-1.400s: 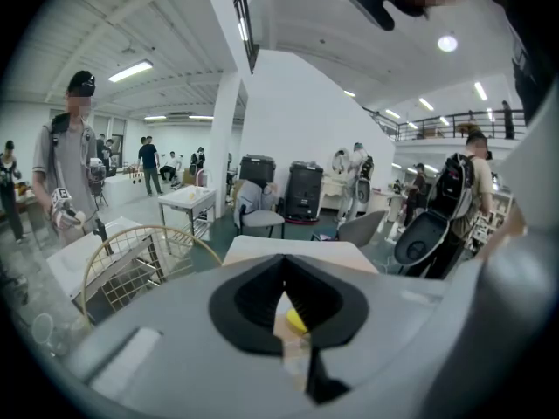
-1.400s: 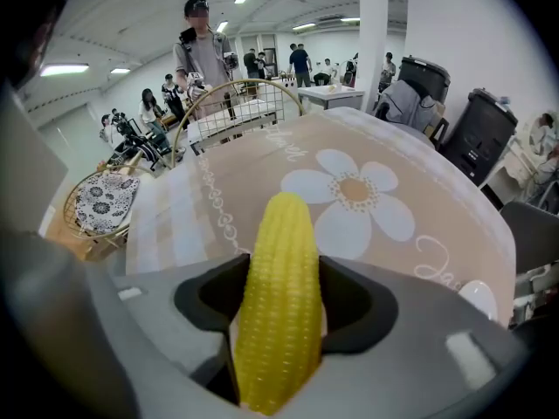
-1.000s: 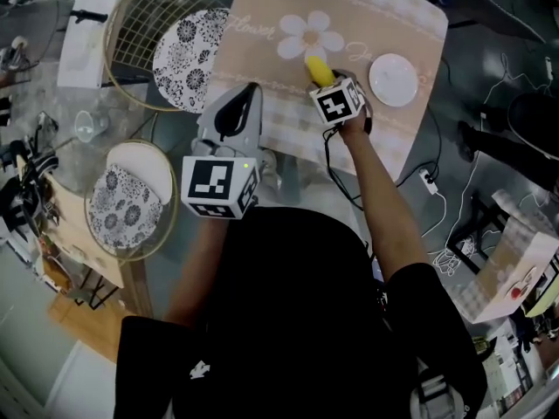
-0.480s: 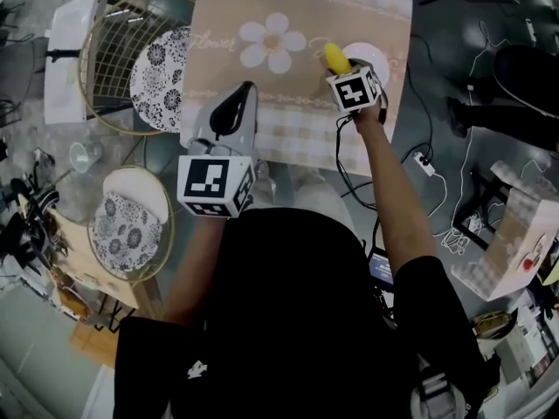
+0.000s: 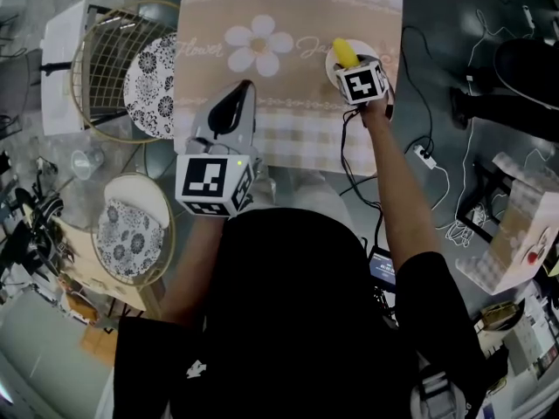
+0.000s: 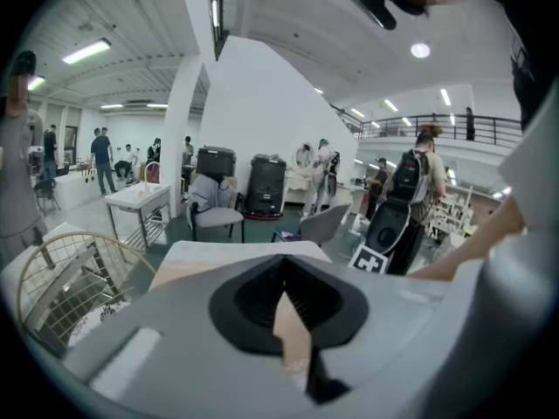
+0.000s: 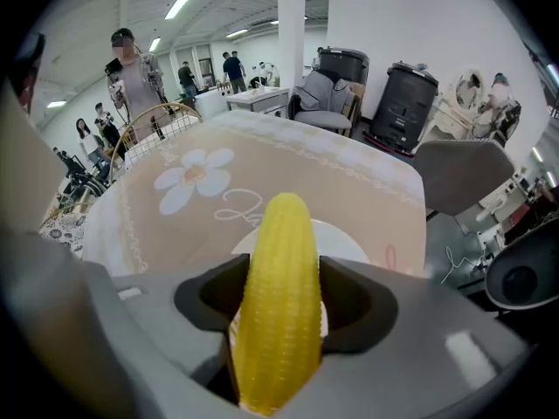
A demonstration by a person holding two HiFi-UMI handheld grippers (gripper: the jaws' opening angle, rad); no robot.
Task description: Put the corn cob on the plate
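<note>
Closest to me in the head view, the left gripper (image 5: 243, 92) hangs over the near part of the tablecloth (image 5: 297, 122); its cube (image 5: 214, 184) shows a black-and-white square marker; in the left gripper view I see its jaws pressed together at the tips, with nothing between them. Just beyond it, cursive print on the cloth reads "Flower" beside a white daisy (image 5: 259, 44); a second word starts with J, and I cannot read the rest. Further right, the right gripper (image 5: 352, 66) pinches the corn cob (image 5: 344, 52); in the right gripper view I see both jaws set wide and pressing on its sides, with the yellow tip sticking out past them. The cob hangs over the white plate (image 5: 333, 62) near the cloth's far right corner; I cannot tell whether it touches the plate. A second ago the cob was at the daisy, with the plate well off to its right; now it is over the plate, in the same grip.
</note>
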